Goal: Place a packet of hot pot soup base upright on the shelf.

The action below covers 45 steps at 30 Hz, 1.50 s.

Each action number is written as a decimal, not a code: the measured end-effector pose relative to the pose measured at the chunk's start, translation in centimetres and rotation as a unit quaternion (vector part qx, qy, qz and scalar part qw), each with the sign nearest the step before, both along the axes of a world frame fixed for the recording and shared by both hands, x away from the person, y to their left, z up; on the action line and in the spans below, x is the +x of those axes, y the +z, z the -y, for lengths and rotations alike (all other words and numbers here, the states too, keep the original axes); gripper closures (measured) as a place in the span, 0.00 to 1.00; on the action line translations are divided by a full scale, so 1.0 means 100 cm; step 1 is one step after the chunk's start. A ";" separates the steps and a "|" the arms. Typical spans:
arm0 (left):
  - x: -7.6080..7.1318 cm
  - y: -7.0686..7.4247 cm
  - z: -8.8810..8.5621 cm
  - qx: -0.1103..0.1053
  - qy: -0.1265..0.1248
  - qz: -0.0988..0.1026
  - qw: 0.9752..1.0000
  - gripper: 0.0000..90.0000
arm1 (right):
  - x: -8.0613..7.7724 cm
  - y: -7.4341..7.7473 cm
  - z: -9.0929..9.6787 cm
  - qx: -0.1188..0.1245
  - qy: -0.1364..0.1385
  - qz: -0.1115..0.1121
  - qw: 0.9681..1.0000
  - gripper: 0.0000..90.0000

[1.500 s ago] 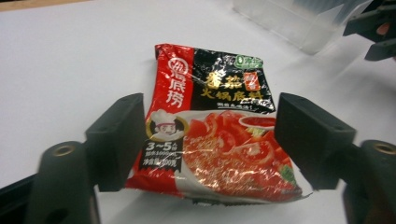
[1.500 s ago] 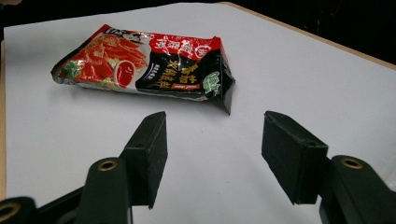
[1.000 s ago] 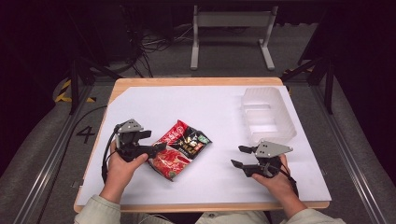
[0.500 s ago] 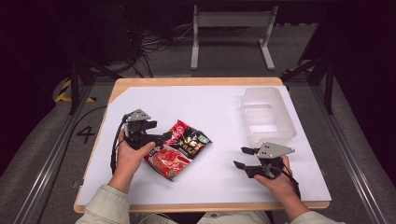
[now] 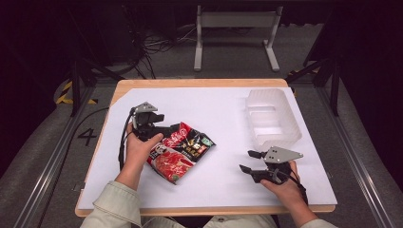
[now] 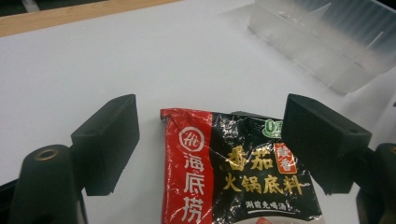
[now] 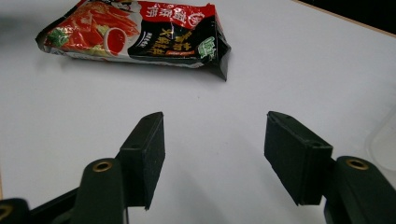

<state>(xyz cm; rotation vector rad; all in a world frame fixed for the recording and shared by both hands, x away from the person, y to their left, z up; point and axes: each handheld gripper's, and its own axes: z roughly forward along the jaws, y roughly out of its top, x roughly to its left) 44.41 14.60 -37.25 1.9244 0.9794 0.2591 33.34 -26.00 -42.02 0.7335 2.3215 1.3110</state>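
I see my left gripper (image 5: pixel 175 128) at the top edge of the red and black sauce packet (image 5: pixel 180 151), and its jaws are wide apart. In the left gripper view the packet (image 6: pixel 238 175) lies between the two black jaws with a gap on each side, though the right jaw stands over its right corner, so nothing is held there. The packet lies flat on the white sheet (image 5: pixel 218 111) that covers the wooden table (image 5: pixel 190 82), a little left of the middle, and it is turned at an angle. My left hand (image 5: pixel 138 149) rests just beside its left edge. My right gripper (image 5: pixel 248 161) is low over the sheet near the front right part of the table, well apart from the packet, and its jaws are also wide with only bare white sheet between them. In the right gripper view the packet (image 7: pixel 135 35) is farther off, beyond the jaws. A clear plastic tray (image 5: pixel 273 116) with dividers stands at the far right of the sheet, near my right gripper.
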 end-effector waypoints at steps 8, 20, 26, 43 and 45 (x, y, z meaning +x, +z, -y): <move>0.014 -0.016 0.012 0.020 -0.007 -0.004 1.000 0.32 | -0.005 -0.001 0.008 0.012 -0.010 0.002 1.000 0.40; 0.036 -0.037 0.011 0.017 0.013 -0.058 0.998 0.34 | -0.012 -0.001 0.016 0.035 -0.005 0.000 0.999 0.45; 0.044 -0.048 0.015 0.020 -0.008 -0.072 0.997 0.37 | -0.011 -0.004 0.015 0.026 -0.012 -0.005 1.000 0.44; 0.056 -0.059 0.022 0.067 -0.016 -0.158 0.985 0.47 | -0.018 -0.004 0.019 0.018 -0.022 -0.006 1.000 0.42; 0.057 -0.060 0.023 0.068 -0.017 -0.163 0.984 0.50 | -0.018 -0.004 0.020 0.018 -0.022 -0.005 1.000 0.42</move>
